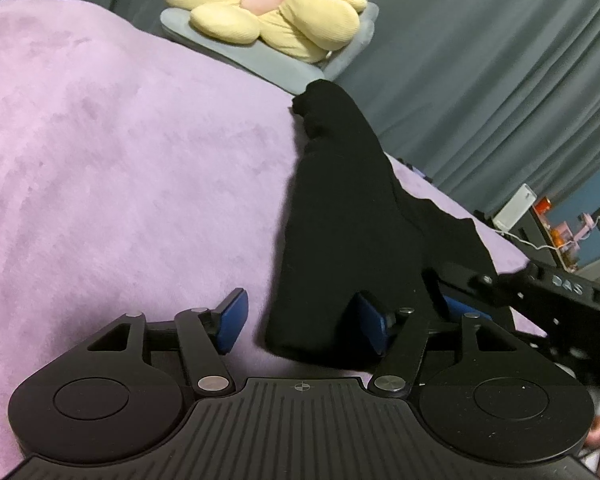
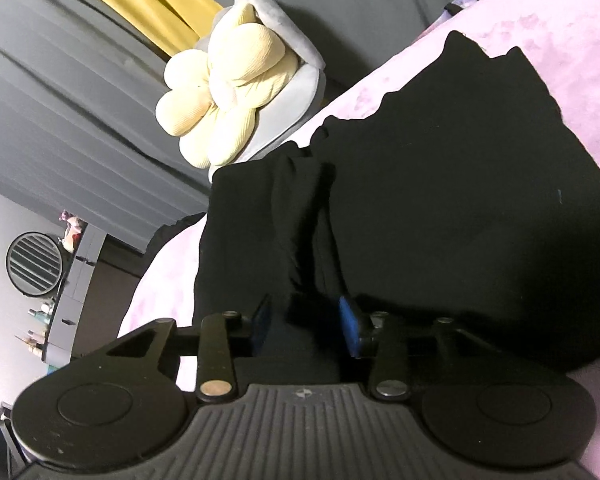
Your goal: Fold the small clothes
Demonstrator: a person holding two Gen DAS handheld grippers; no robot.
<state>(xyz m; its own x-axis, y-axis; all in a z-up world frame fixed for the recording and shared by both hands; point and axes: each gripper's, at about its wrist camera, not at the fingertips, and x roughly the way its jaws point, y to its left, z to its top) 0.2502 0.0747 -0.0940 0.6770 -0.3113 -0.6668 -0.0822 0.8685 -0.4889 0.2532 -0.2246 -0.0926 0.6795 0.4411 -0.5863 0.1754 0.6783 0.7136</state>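
A bed under a lilac plush blanket (image 1: 100, 152) carries a black garment (image 1: 340, 216), lying rumpled near the edge. Beyond the garment, a yellow flower cushion (image 1: 268, 8) rests on a grey pad (image 1: 260, 56).

One black garment (image 1: 340, 216), one purple blanket (image 1: 120, 160), one yellow flower cushion (image 1: 276, 12), two tongs (image 1: 304, 326).

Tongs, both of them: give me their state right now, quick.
Left tongs: open, black garment lying between the pads, not pinched.
Right tongs: partly open; black cloth sits between the pads, but a grip cannot be told.
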